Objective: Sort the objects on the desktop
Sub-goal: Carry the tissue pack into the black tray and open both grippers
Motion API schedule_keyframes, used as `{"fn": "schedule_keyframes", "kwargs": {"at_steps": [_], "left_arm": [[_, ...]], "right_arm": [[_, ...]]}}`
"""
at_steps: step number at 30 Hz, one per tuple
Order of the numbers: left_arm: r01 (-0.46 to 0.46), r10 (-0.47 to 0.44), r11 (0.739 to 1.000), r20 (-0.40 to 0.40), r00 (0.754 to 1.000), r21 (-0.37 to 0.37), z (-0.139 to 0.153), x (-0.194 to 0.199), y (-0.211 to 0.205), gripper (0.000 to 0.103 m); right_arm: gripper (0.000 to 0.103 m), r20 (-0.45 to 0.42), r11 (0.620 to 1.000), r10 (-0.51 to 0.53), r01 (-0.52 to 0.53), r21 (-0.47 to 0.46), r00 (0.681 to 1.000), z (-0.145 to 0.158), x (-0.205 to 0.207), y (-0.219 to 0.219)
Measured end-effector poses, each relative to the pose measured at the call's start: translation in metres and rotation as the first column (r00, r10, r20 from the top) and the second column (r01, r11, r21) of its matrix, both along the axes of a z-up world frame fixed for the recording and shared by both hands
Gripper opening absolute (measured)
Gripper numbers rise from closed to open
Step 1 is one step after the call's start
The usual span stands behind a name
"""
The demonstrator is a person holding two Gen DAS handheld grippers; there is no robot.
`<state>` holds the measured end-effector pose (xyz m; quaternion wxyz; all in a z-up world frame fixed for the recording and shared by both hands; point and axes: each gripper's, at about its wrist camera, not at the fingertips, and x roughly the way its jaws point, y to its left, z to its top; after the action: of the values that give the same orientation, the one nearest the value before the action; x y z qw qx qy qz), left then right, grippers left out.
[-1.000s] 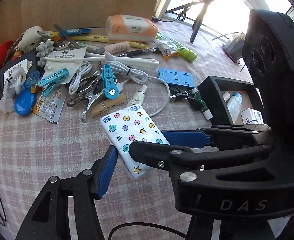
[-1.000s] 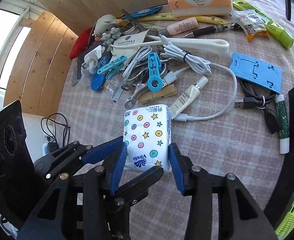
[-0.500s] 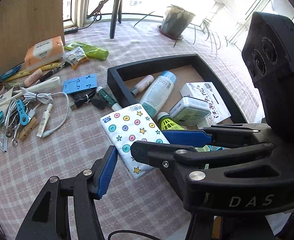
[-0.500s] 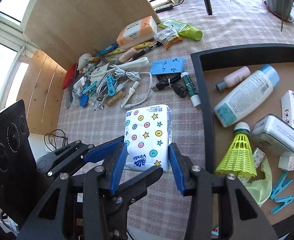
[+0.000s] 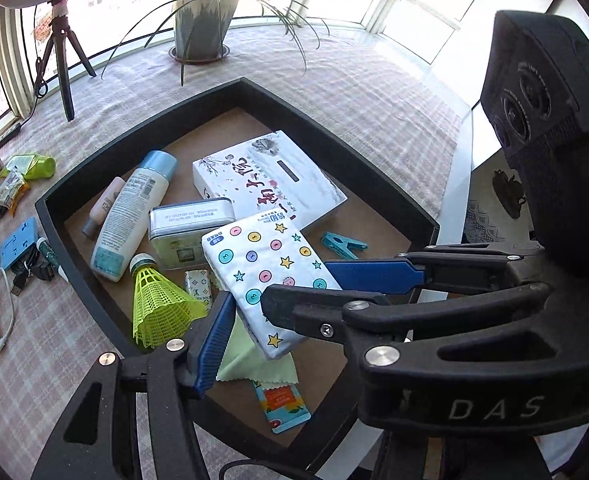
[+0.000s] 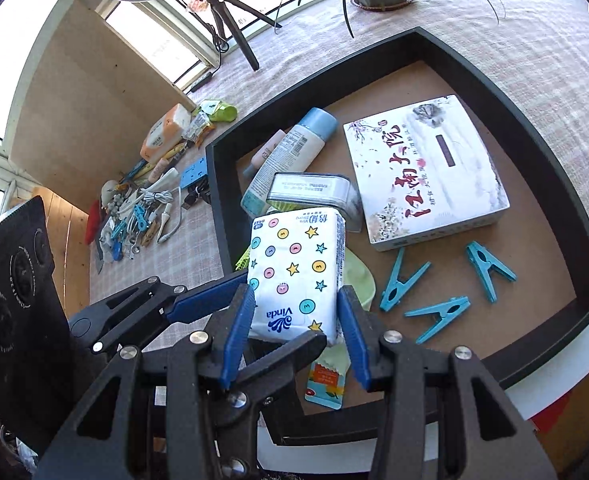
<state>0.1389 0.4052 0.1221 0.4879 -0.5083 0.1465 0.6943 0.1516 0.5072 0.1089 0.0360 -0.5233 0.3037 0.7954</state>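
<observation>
A white tissue pack (image 5: 262,256) printed with coloured dots and stars hangs above the black tray (image 5: 334,140), held by both grippers at once. My left gripper (image 5: 282,308) is shut on its near end; one blue pad (image 5: 214,336) presses the pack's left side. In the right wrist view, my right gripper (image 6: 296,328) is shut on the same tissue pack (image 6: 294,264), a blue pad on each long side. The left gripper's black body shows at that view's left edge. Below, the tray (image 6: 534,120) has a brown floor.
The tray holds a white printed box (image 6: 426,172), a lotion bottle (image 5: 130,216), a tin (image 5: 190,228), a yellow shuttlecock (image 5: 154,304), blue clothes pegs (image 6: 490,264), a green cloth (image 5: 242,360) and a sachet (image 5: 282,404). Loose clutter (image 6: 142,208) lies left of it. A plant pot (image 5: 202,28) and tripod (image 5: 62,64) stand behind.
Both grippers have carried the tissue pack together from over the clutter pile to over the tray. Both grips have stayed the same.
</observation>
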Motion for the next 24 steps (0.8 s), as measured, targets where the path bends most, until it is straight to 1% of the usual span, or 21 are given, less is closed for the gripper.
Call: {"fn": "schedule_keyframes", "kwargs": {"at_steps": [4,6,8,11,13,18,24], "left_arm": [[0.026,-0.026,1.0,-0.013,1.0,0.001,0.005,0.009,0.013,0.053],[0.028,-0.028,1.0,-0.026,0.999,0.002,0.008,0.01,0.015,0.055],[0.023,-0.023,1.0,-0.038,0.999,0.001,0.009,0.01,0.017,0.055],[0.014,-0.014,1.0,-0.04,0.999,0.004,0.011,0.007,0.014,0.055],[0.005,-0.005,1.0,-0.044,0.999,0.003,0.01,0.004,0.011,0.055],[-0.046,0.045,0.999,-0.044,0.998,-0.008,0.007,-0.01,-0.006,0.055],[-0.142,0.141,0.99,-0.047,0.989,-0.019,0.004,-0.036,-0.041,0.055]], "right_arm": [[0.043,-0.005,1.0,-0.026,0.026,0.015,1.0,0.006,0.013,0.012],[0.044,-0.011,0.999,-0.038,0.038,0.018,0.999,0.008,0.017,0.016],[0.045,-0.017,0.998,-0.054,0.054,0.03,0.998,0.011,0.02,0.019],[0.046,-0.015,0.995,-0.065,0.066,0.073,0.998,0.014,0.021,0.022],[0.048,-0.018,0.995,-0.068,0.069,0.076,0.998,0.014,0.02,0.023],[0.048,-0.026,0.996,-0.052,0.053,0.077,0.998,0.015,0.011,0.017],[0.048,-0.034,0.997,0.006,-0.003,0.078,0.999,0.015,-0.012,-0.006]]}}
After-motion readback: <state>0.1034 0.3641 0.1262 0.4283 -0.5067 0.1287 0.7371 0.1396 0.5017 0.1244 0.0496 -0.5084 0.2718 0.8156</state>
